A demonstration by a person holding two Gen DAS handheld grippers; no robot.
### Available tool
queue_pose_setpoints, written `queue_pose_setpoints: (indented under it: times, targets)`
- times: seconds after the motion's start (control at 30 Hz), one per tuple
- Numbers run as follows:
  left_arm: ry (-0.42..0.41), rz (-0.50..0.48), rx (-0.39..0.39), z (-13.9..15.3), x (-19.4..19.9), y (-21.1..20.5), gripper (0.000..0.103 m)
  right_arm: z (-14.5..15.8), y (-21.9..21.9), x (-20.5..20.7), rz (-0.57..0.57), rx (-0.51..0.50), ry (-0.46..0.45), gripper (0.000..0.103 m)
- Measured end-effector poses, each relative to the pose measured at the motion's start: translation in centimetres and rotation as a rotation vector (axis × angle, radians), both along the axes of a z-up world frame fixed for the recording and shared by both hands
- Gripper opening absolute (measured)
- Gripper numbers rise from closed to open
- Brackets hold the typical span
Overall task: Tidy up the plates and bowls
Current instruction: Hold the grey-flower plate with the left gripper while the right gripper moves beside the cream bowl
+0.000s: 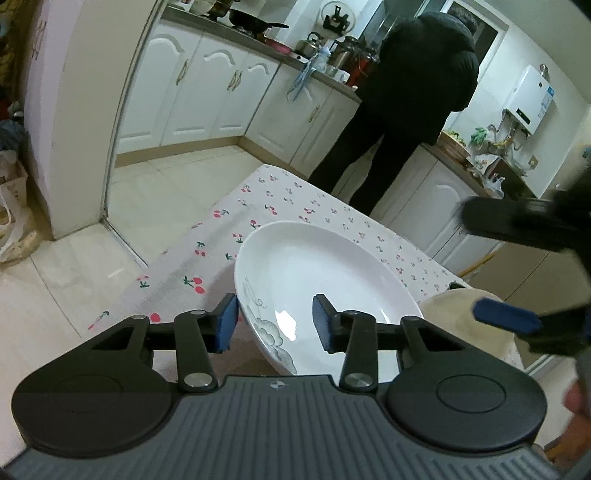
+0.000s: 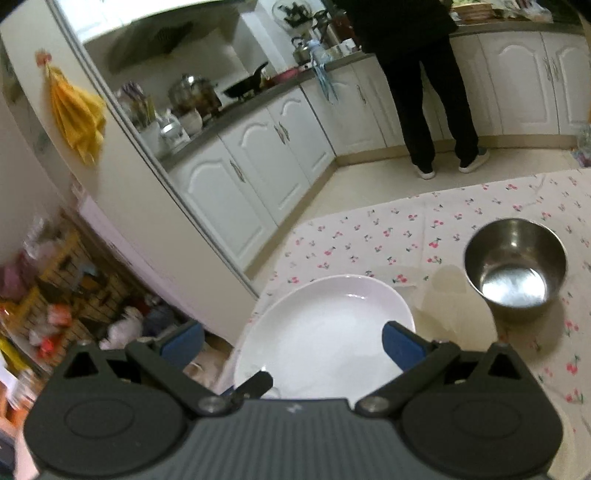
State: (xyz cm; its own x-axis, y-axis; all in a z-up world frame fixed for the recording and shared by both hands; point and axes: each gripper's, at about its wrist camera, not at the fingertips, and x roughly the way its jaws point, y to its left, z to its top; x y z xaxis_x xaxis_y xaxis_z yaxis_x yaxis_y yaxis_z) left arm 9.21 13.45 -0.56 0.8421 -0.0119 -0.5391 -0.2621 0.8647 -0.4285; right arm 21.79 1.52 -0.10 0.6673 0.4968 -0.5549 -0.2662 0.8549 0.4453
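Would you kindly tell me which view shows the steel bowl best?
The right wrist view: the steel bowl stands upright and whole on the cherry-print tablecloth, right of the white plate. The left wrist view does not show it at all.

Landmark: cloth [image 2: 461,236], white with cherry print; spread flat
Person [image 1: 413,92]: dark clothes, back turned; standing at the counter beyond the cloth
Cabinets [image 2: 258,166]: white doors; lining the walls beyond the cloth
Pan [image 1: 251,22]: black; on the counter, well beyond the cloth
Kettle [image 1: 308,44]: on the same counter
Towel [image 2: 77,114]: yellow; hanging on the wall, far left of the cloth
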Motion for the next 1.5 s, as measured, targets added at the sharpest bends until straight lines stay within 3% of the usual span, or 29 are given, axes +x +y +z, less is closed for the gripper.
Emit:
queue_pose_setpoints:
  times: [0.23,0.6,0.83,1.03,1.37,1.5]
  targets:
    - [0.015,-0.006,-0.006,-0.1,-0.1,0.3,0.047,-1.4,0.5,1.8,-0.053,-0.132,0.017,0.102]
    - [0.036,-0.005,0.002,0.0,0.6,0.1,0.039,-0.6,2.1,3.1,0.014,-0.148,0.029,0.101]
    - [0.035,-0.001,0.007,-0.1,0.5,0.0,0.039,-2.5,1.5,4.8,-0.048,-0.207,0.106,0.098]
    - [0.027,0.0,0.007,-0.3,0.4,0.1,0.039,-4.2,0.3,6.1,-0.032,-0.108,0.166,0.099]
    - [0.005,0.0,0.006,-0.5,0.2,0.4,0.039,-4.5,-0.5,6.5,0.024,-0.026,0.074,0.099]
    - [0.003,-0.004,0.045,-0.5,0.1,0.0,0.039,-4.5,-0.7,6.0,0.024,-0.02,0.062,0.098]
